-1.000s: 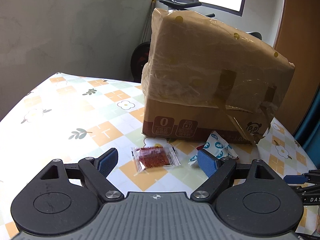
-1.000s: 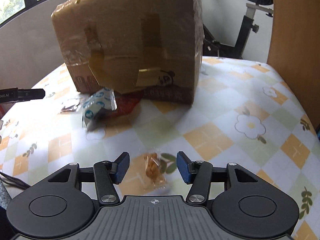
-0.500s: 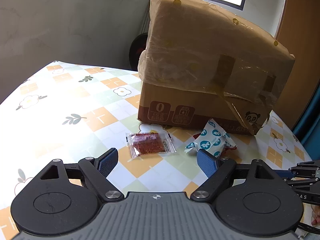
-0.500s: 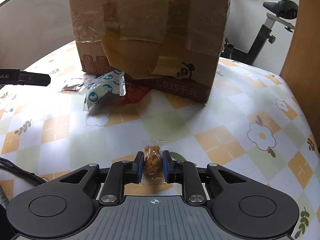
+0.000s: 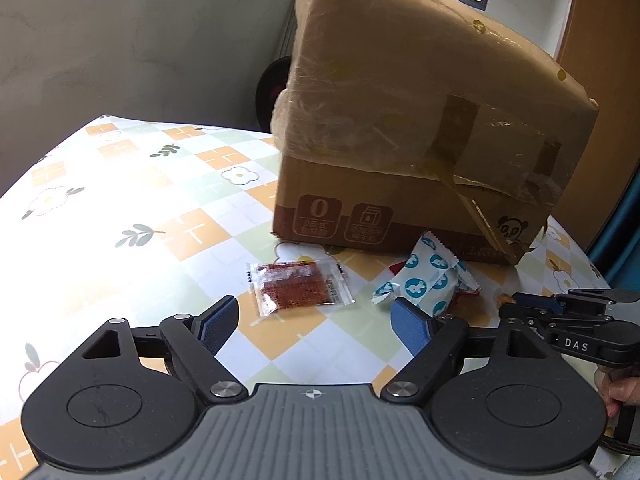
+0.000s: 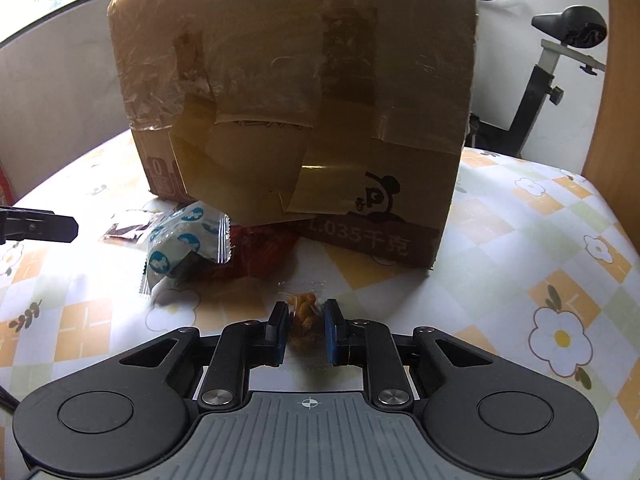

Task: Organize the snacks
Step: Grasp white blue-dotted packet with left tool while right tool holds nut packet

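A clear packet of red-brown snack [image 5: 296, 286] lies flat on the table just ahead of my left gripper [image 5: 314, 308]. Its jaws are closing, with nothing pressed between the blue pads. To the right, a white packet with blue print [image 5: 428, 280] [image 6: 188, 240] rests on a red wrapper [image 6: 260, 252] against the taped cardboard box [image 5: 420, 140] [image 6: 300, 100]. My right gripper [image 6: 306, 320] is shut on a small clear packet of orange snack [image 6: 303, 312], low over the table in front of the box. In the left wrist view it shows at the right edge [image 5: 516, 304].
The table wears a checked cloth with flowers [image 5: 120, 200]. The big box fills the far middle. An exercise bike [image 6: 560, 60] and a wooden panel [image 6: 616, 80] stand behind the table. A person's hand [image 5: 620, 392] holds the right gripper's handle.
My right gripper closed on the small orange snack packet and moved nearer the box and the white packet. The left gripper stayed about where it was, its jaws slightly narrower.
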Motion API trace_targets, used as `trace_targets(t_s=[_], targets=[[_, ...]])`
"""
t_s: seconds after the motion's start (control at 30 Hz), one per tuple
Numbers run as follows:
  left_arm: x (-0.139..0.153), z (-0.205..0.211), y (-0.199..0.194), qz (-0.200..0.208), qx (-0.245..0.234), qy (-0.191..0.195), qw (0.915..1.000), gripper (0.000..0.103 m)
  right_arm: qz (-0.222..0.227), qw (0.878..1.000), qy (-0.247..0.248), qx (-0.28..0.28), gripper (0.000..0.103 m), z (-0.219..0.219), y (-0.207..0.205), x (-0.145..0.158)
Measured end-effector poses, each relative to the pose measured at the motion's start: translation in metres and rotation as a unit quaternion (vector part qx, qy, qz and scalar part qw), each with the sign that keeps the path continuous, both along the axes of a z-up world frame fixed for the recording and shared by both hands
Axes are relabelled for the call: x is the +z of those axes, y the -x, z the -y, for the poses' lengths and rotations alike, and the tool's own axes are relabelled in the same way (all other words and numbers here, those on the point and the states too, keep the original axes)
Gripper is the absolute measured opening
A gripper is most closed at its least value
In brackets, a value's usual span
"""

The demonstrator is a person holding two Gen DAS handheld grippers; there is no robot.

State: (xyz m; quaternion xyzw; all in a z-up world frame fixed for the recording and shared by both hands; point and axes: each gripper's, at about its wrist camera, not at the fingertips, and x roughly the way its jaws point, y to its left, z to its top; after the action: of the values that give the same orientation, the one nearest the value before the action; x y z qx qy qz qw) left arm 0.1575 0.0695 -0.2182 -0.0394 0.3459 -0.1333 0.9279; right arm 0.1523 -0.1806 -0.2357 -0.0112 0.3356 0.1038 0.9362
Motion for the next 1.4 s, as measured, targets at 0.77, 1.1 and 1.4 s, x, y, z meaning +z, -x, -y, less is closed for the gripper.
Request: trace_targets(t_s=[0.77,1.1,1.4], targets=[[-0.031,0.094,-0.057,-0.004,-0.136,0.000,0.9907,0.066,0.023,1.000,0.005,0.000,0.018,-0.001,0.008,-0.003],[-0.028,0.072,-0.038,-0.001,-0.117,0.013,0.9931,0.052,0.022,1.000,0.004,0.000,0.018,-0.001,0.007,-0.003],[-0.026,0.031,-0.004,-0.014,-0.059,0.040,0.9973,0.052,0.022,1.000,0.005,0.000,0.018,-0.001,0.007,-0.003]])
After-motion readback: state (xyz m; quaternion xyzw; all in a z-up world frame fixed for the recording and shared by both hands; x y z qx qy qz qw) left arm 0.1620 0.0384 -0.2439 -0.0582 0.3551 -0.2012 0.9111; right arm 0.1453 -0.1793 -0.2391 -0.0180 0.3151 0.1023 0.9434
